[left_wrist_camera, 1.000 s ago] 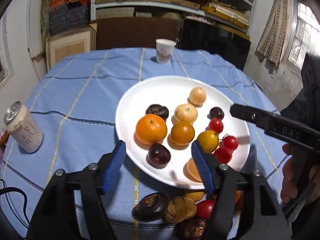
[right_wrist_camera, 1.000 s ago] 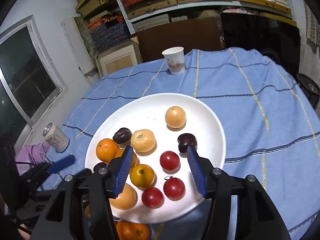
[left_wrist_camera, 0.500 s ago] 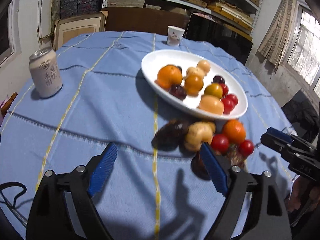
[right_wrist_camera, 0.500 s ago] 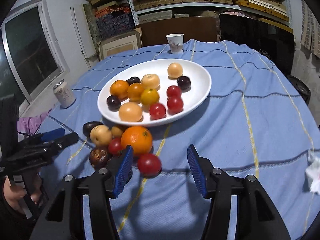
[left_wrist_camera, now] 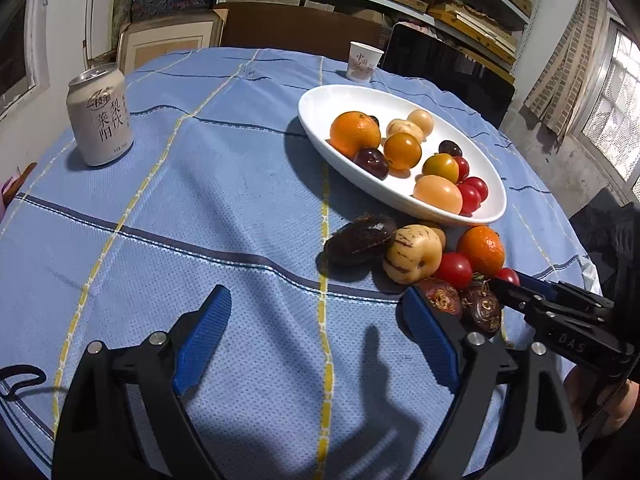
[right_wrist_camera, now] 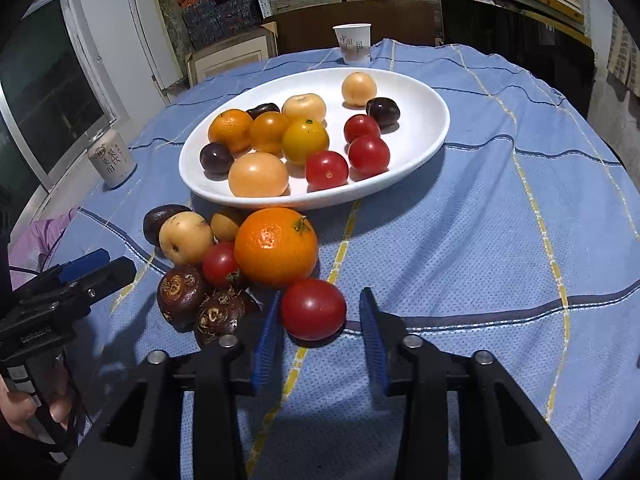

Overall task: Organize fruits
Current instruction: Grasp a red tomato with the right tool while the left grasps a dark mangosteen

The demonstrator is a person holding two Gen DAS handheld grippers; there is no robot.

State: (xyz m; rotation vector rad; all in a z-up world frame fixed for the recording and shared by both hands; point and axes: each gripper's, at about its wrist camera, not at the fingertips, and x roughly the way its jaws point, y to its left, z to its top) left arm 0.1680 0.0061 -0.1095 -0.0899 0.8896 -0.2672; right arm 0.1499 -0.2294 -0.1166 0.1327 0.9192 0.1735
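A white oval plate (right_wrist_camera: 424, 96) (left_wrist_camera: 332, 100) holds several oranges, plums and red tomatoes. In front of it on the blue cloth lies a loose pile: an orange (right_wrist_camera: 276, 246), a yellow speckled fruit (right_wrist_camera: 186, 238), dark brown fruits (right_wrist_camera: 180, 292) and a red tomato (right_wrist_camera: 314, 308). My right gripper (right_wrist_camera: 318, 322) is open, its jaws on either side of that red tomato, apart from it. My left gripper (left_wrist_camera: 316, 324) is open and empty above bare cloth, left of the pile (left_wrist_camera: 412, 254).
A drink can (left_wrist_camera: 100, 116) stands at the table's left. A paper cup (right_wrist_camera: 354, 44) stands at the far edge behind the plate. Shelves, boxes and a dark screen stand behind the table.
Both grippers have drawn back from above the plate and dropped low toward the near side. The right gripper now straddles the red tomato of the loose pile.
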